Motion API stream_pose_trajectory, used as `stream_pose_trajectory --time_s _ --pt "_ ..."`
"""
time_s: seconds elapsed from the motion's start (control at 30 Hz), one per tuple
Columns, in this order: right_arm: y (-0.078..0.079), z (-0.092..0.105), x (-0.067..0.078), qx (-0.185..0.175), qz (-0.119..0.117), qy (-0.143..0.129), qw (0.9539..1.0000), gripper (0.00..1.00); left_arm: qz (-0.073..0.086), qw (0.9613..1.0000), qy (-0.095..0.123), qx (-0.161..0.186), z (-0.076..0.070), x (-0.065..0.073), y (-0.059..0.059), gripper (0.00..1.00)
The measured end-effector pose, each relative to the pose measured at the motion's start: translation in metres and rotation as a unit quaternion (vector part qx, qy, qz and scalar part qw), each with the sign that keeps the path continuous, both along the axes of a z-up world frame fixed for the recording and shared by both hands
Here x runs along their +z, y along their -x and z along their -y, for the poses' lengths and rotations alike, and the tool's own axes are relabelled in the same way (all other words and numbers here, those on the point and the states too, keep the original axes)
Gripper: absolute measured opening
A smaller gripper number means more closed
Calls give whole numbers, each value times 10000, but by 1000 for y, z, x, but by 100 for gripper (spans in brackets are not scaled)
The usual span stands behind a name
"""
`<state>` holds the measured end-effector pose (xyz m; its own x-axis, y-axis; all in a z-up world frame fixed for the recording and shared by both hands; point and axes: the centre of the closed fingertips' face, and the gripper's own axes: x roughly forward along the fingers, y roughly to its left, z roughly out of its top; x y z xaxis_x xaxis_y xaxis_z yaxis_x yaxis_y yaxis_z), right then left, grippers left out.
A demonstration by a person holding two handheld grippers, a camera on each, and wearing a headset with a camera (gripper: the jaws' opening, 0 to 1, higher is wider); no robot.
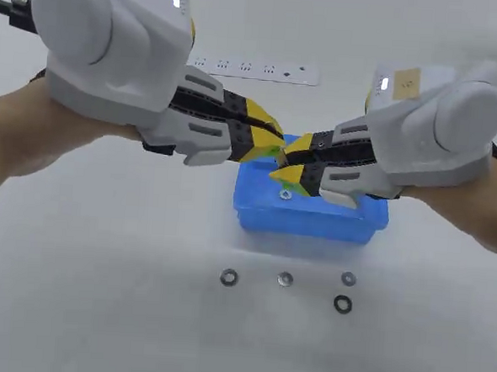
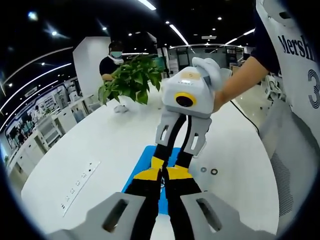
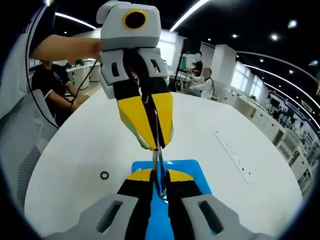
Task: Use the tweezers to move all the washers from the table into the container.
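Note:
Both grippers meet tip to tip over a blue container. My left gripper reaches in from the left and my right gripper from the right. Thin metal tweezers run between them, and both pairs of jaws are shut on them. One washer lies inside the container. Several washers lie on the white table in front of it, among them a silver one, a second silver one and a dark one. In the right gripper view a dark washer lies left of the container.
A white power strip lies on the table behind the container. The round white table has open room to the left and front. In the left gripper view a potted plant and a person stand beyond the table.

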<state>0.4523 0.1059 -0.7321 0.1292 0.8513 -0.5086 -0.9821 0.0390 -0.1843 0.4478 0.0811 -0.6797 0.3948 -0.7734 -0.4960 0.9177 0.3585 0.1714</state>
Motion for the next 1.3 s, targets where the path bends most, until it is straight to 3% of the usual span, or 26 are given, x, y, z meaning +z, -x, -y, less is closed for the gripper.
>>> stream_pose_trajectory --time_s 0.43,0.7,0.97,1.3 --pt "-10 -5 -30 -50 -357 20 9993 11 -264 9994 -162 168 -5 -31 -13 6" --pt "-11 -4 -36 -57 -402 79 9991 11 -323 9992 -175 150 -4 -36 -14 6" --pt "-9 1 -27 -80 -343 94 9993 12 -276 9994 -199 70 0 -31 -8 6" --pt "8 0 1 141 -143 -46 9998 12 -26 9998 -191 74 0 -1 7 6"
